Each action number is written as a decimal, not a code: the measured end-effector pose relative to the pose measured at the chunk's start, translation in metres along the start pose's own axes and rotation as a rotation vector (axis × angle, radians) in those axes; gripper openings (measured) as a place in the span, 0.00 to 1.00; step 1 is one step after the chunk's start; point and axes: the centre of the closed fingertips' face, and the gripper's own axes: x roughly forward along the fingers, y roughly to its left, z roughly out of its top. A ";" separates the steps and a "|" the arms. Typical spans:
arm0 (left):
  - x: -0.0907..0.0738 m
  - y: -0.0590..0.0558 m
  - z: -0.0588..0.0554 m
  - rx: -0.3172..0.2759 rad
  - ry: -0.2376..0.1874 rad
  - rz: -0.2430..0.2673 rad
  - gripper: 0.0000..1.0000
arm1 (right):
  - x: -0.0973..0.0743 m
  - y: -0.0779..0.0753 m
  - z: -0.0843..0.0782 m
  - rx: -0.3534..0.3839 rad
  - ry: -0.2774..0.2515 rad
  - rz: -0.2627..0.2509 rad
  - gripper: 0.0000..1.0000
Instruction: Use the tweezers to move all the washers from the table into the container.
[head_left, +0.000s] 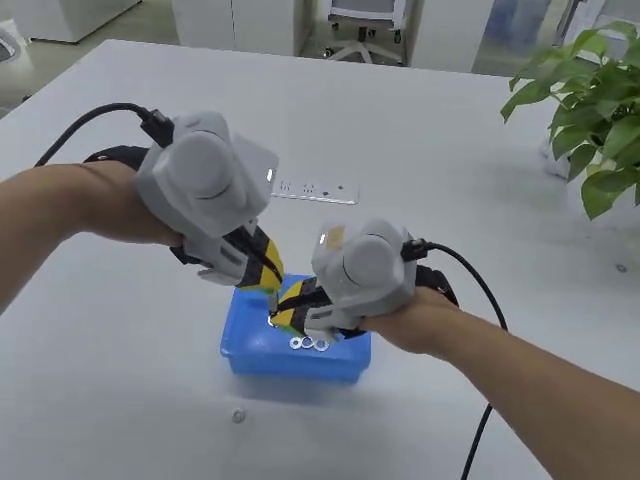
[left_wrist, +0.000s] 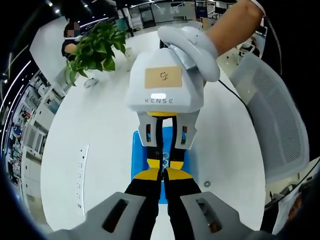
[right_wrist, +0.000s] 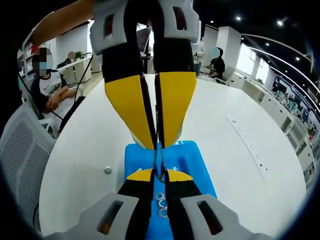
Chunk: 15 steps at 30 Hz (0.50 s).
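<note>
Holding both grippers nose to nose above the container (head_left: 300, 366), you have these items at the bench.

- Left gripper (head_left: 268, 276): in your left hand, the higher of the two in the head view. Its jaws are clenched on the tweezers (right_wrist: 156, 125), which run down between its yellow pads (right_wrist: 125, 105).
- Right gripper (head_left: 288, 312): in your right hand, lower, facing the left one. Its jaws are nearly together with the lower end of the tweezers between them. It appears to pinch them, though the legs are too thin and crowded there to be sure.
- Tweezers: thin and dark, two legs close together, pointing down into the container.
- Container: blue, rectangular and shallow, on the white table (head_left: 420, 130), directly beneath both grippers.
- Washers (head_left: 310, 344): three small silver rings lying together inside the container. They sit near its front wall in the head view, just below the right gripper's jaws.
- Loose washer (head_left: 238, 416): one, on the bare table outside the container, near its front left corner.
- Power strip (head_left: 315, 190): white, flat on the table beyond the container.
- Plant (head_left: 590, 110): green leaves at the far right edge of the table.
- Mesh chair (left_wrist: 272, 115): grey, beside the table.
</note>
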 end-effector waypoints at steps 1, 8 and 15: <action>0.002 0.001 -0.001 -0.001 0.002 -0.001 0.06 | 0.002 -0.001 -0.002 0.001 0.002 0.001 0.10; 0.015 0.004 -0.007 -0.018 0.002 -0.007 0.06 | 0.010 -0.004 -0.014 0.012 0.028 0.008 0.10; 0.024 0.004 -0.012 -0.032 0.000 -0.005 0.06 | 0.016 -0.005 -0.023 0.021 0.052 0.017 0.10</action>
